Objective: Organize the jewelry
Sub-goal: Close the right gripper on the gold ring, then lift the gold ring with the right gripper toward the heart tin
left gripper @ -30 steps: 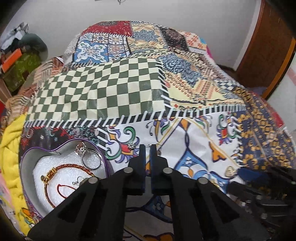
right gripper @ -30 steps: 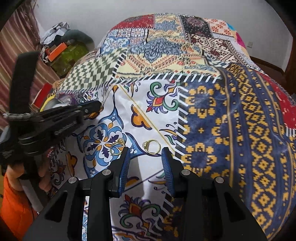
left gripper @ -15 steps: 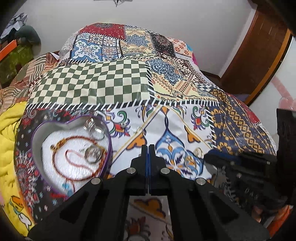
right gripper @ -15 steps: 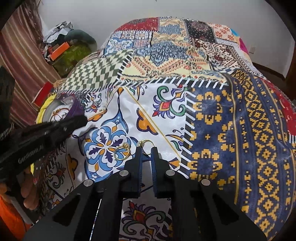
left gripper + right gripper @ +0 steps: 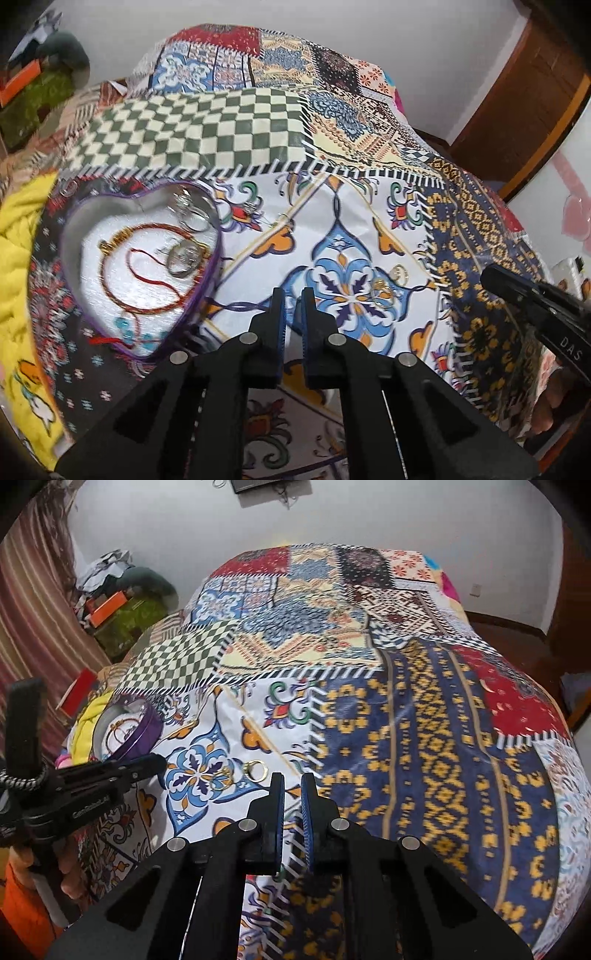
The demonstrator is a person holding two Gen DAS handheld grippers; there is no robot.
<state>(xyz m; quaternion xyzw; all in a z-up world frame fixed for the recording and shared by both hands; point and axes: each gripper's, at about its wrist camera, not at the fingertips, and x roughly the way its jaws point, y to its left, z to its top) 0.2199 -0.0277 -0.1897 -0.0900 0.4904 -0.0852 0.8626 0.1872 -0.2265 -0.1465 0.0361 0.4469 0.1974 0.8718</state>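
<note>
We hold both grippers over a bed covered with a patchwork bedspread point(image 5: 236, 125). Our left gripper point(image 5: 292, 295) hangs above the white panel with the blue floral medallion point(image 5: 347, 291); its fingers stand slightly apart with a narrow gap between them and nothing in it. Our right gripper point(image 5: 292, 781) is in much the same state, the blue-padded fingers nearly together but parted by a slim gap, holding nothing.

The heart-shaped tin point(image 5: 79, 225), purple outside and silvery inside, sits on the bedspread to the left of the left gripper, near the yellow cloth point(image 5: 18, 236). In it, on a white lining, lie a red and gold bangle point(image 5: 110, 291), a thin red cord point(image 5: 147, 273), a silver ring point(image 5: 181, 258) and a second silver ring point(image 5: 192, 214) toward the far wall of the tin; motion blur hides finer detail.

Two gold rings are still out on the bedspread. One gold ring point(image 5: 255, 770) lies just left of the right gripper's fingertips, at the edge of the medallion. Another gold ring point(image 5: 223, 777) rests on the medallion itself, close beside the first; we cannot tell whether the two touch. From the left wrist view the same pair appears to the right of the left gripper, near the right gripper's dark tip point(image 5: 495, 277).
</note>
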